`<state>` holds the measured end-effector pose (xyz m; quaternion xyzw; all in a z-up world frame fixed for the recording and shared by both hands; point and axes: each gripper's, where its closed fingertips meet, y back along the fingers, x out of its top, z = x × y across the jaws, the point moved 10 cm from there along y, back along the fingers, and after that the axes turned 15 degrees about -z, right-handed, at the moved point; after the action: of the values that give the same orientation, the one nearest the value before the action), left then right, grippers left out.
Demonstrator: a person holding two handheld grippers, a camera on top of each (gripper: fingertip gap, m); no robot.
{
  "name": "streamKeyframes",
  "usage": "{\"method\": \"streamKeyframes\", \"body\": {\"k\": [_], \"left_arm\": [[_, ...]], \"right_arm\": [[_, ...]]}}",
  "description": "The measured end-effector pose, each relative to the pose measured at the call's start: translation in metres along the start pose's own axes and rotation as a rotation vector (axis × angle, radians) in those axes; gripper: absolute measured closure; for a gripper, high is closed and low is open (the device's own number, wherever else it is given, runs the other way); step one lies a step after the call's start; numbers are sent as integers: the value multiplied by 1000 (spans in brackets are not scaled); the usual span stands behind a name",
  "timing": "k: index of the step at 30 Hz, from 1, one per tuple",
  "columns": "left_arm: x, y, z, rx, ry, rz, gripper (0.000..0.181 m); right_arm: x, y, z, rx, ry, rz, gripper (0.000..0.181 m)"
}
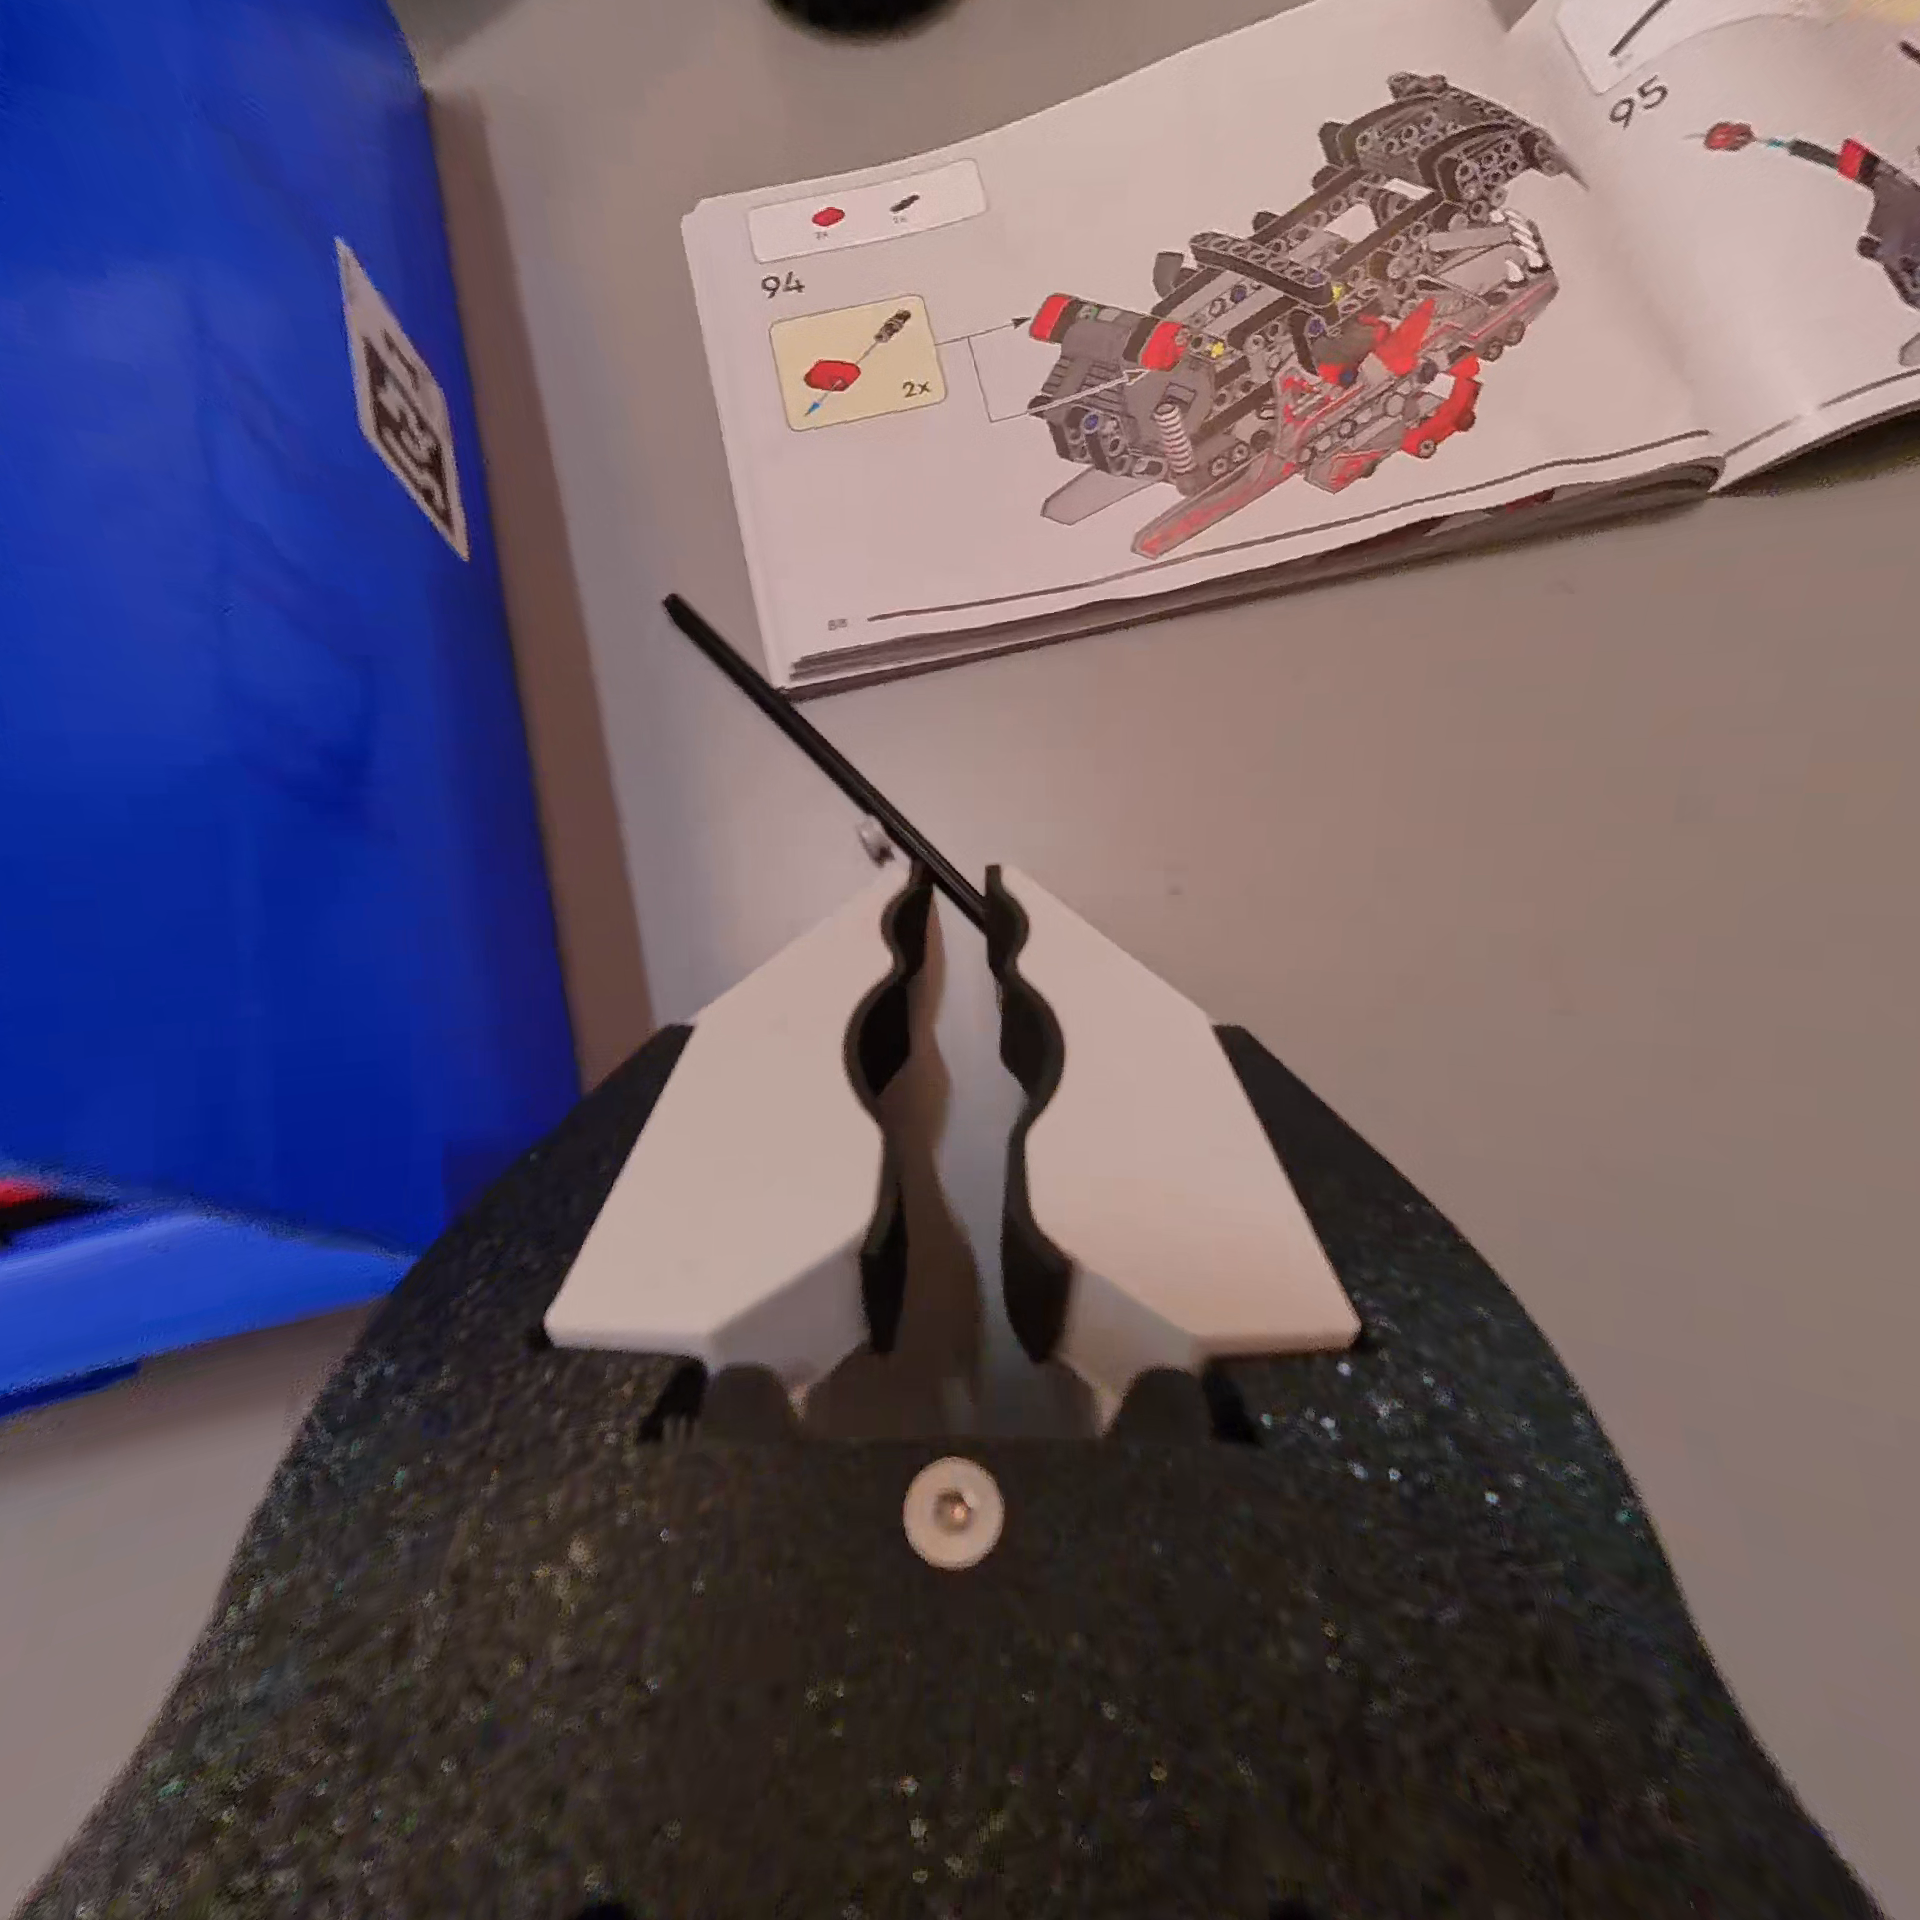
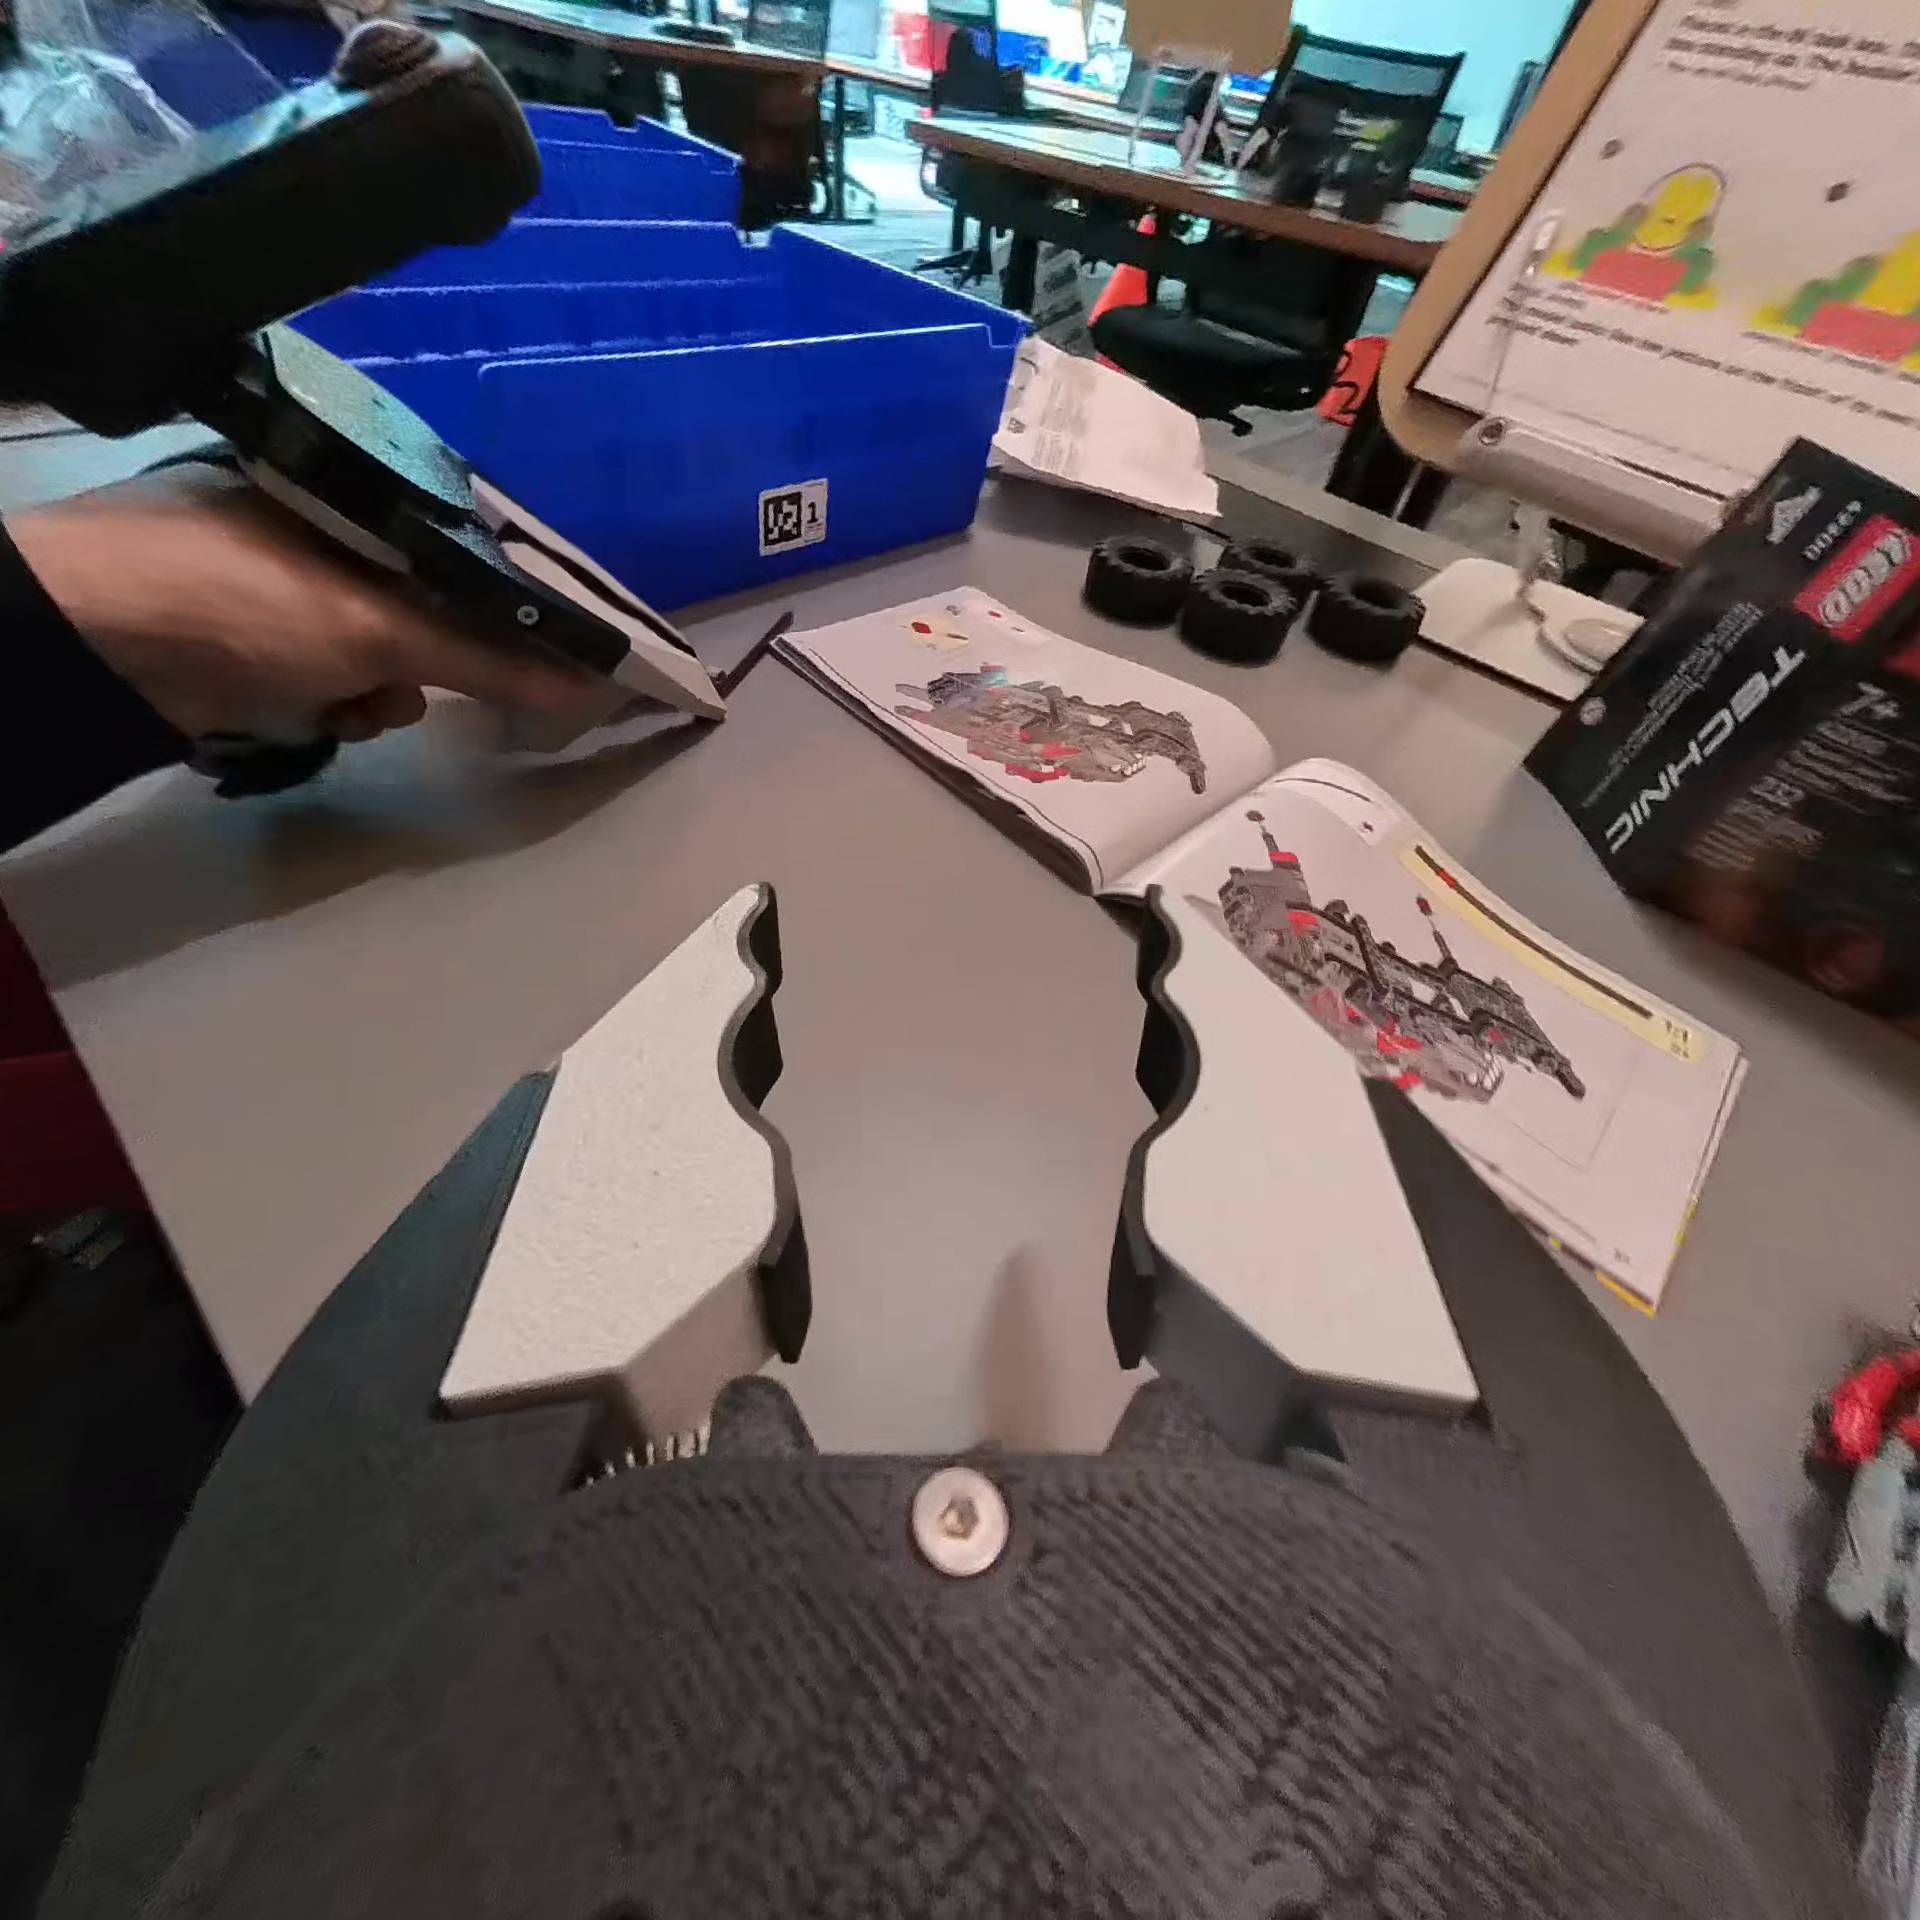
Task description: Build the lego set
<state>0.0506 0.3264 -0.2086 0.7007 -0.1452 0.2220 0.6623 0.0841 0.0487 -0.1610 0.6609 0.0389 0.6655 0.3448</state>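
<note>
My left gripper [image 1: 958, 885] is shut on a long thin black axle [image 1: 810, 748] that sticks up and to the left from its fingertips, just above the grey table. A small grey piece [image 1: 876, 844] shows beside the axle near the tips. The same gripper [image 2: 717, 698] and axle [image 2: 756, 652] show at the left of the right wrist view, held by a hand. My right gripper [image 2: 956, 920] is open and empty above the table. The open instruction booklet [image 1: 1195, 416] lies ahead; it also shows in the right wrist view [image 2: 1039, 717].
A blue divided bin [image 2: 665, 416] stands at the back left, close to my left gripper [image 1: 208, 623]. Several black tyres [image 2: 1247, 603] sit behind the booklet. A black set box [image 2: 1756, 748] stands at the right. A red and grey partial build [image 2: 1870, 1455] is at the right edge. About 25 cm separates my left fingertips from my right.
</note>
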Motion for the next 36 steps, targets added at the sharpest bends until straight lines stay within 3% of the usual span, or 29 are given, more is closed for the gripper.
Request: {"method": "streamKeyframes", "body": {"k": [8, 13, 18, 23, 27, 30, 33, 36], "left_arm": [[-13, 18, -12, 61, -20, 106, 179], [1, 33, -13, 103, -138, 58, 180], [17, 51, 2, 83, -195, 150, 180], [13, 42, 60, -268, -526, 219, 180], [11, 25, 91, -476, -647, 146, 181], [13, 10, 102, -516, -663, 60, 180], [10, -3, 103, -456, -649, -8, 178], [10, 13, 88, -344, -558, 108, 159]], "right_arm": [[7, -27, 39, 102, 37, -18, 118], [-1, -40, 60, 138, 22, -39, 126], [-11, -52, 74, 118, 11, -111, 127], [-10, -37, 71, 123, 59, -40, 134], [-10, -28, 61, 141, 323, -88, 132], [-10, -32, 50, 175, 453, -146, 135], [-7, -46, 40, 170, 482, -205, 136], [-4, -63, 33, 162, 520, -268, 130]]}}
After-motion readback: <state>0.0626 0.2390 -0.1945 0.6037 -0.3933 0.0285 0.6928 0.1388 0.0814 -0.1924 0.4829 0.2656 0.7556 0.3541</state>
